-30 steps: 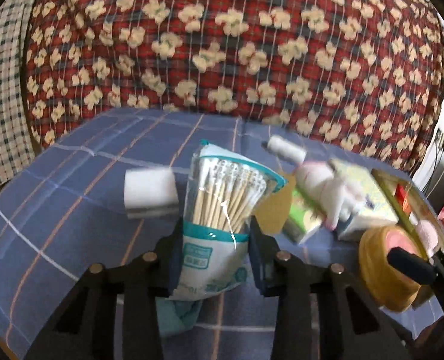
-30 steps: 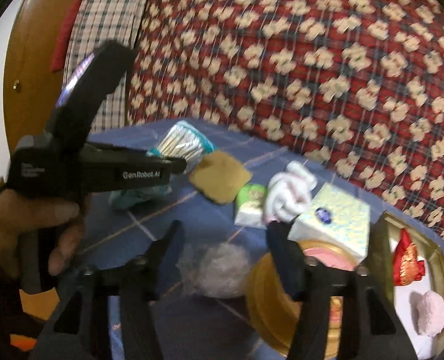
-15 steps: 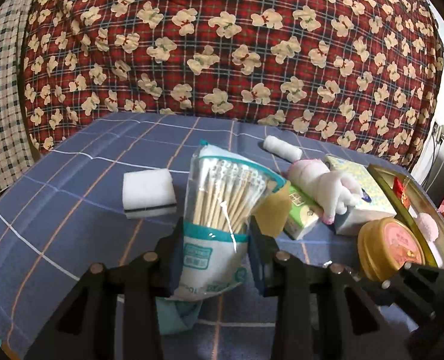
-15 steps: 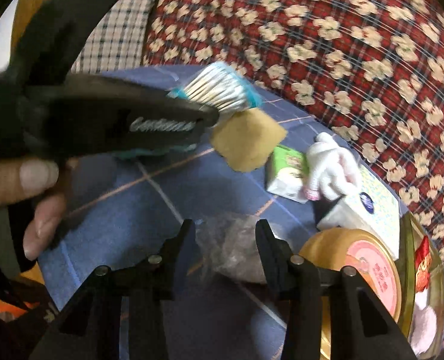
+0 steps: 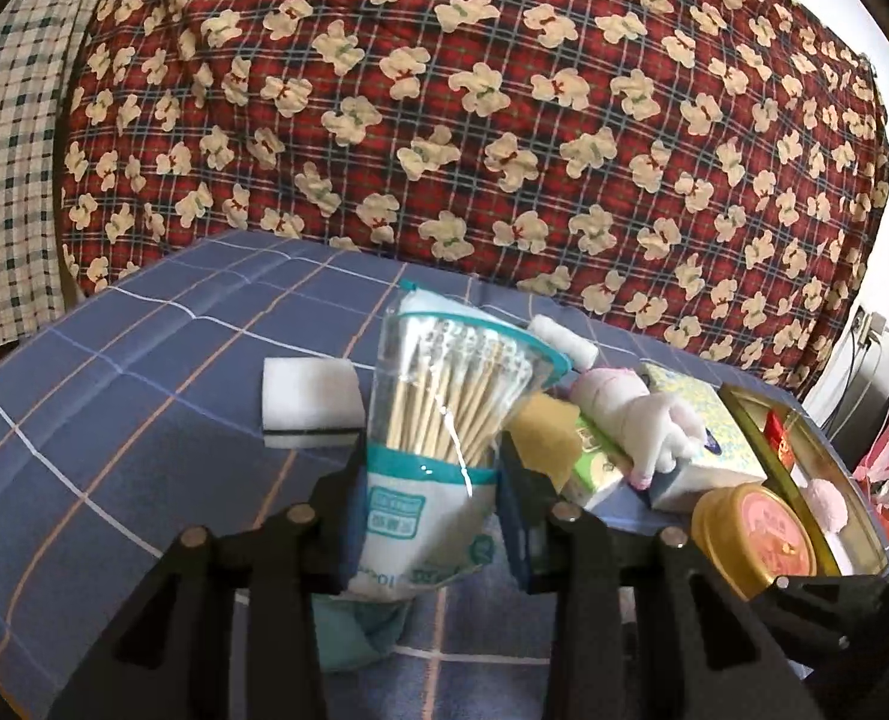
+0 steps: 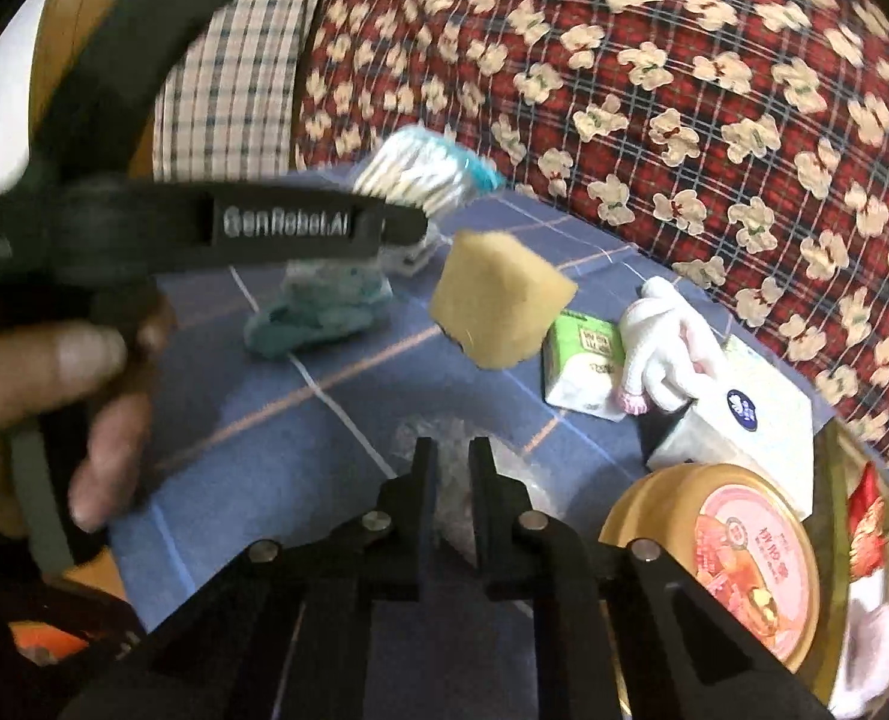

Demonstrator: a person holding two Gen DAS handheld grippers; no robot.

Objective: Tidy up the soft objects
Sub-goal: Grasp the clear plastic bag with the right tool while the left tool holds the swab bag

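Observation:
My left gripper [image 5: 429, 492] is shut on a clear bag of cotton swabs [image 5: 438, 420] and holds it upright over the blue checked cloth [image 5: 144, 372]. The bag [image 6: 420, 177] also shows in the right wrist view above the left gripper's arm. My right gripper [image 6: 450, 462] has closed on a grey fluffy tuft [image 6: 444, 438] lying on the cloth. A tan sponge [image 6: 498, 300], a white plush toy [image 6: 666, 336], a teal cloth [image 6: 318, 312] and a white foam block [image 5: 309, 396] lie nearby.
A tissue box [image 6: 744, 420], a green tissue pack [image 6: 582, 366] and a round gold tin [image 6: 738, 546] sit at the right. A gold tray [image 5: 804, 468] holds a pink puff [image 5: 828, 495]. A red patterned quilt [image 5: 504, 120] rises behind the table.
My right gripper has come down onto the grey tuft and its fingers have closed on it. My left gripper has kept the swab bag and drifted slightly.

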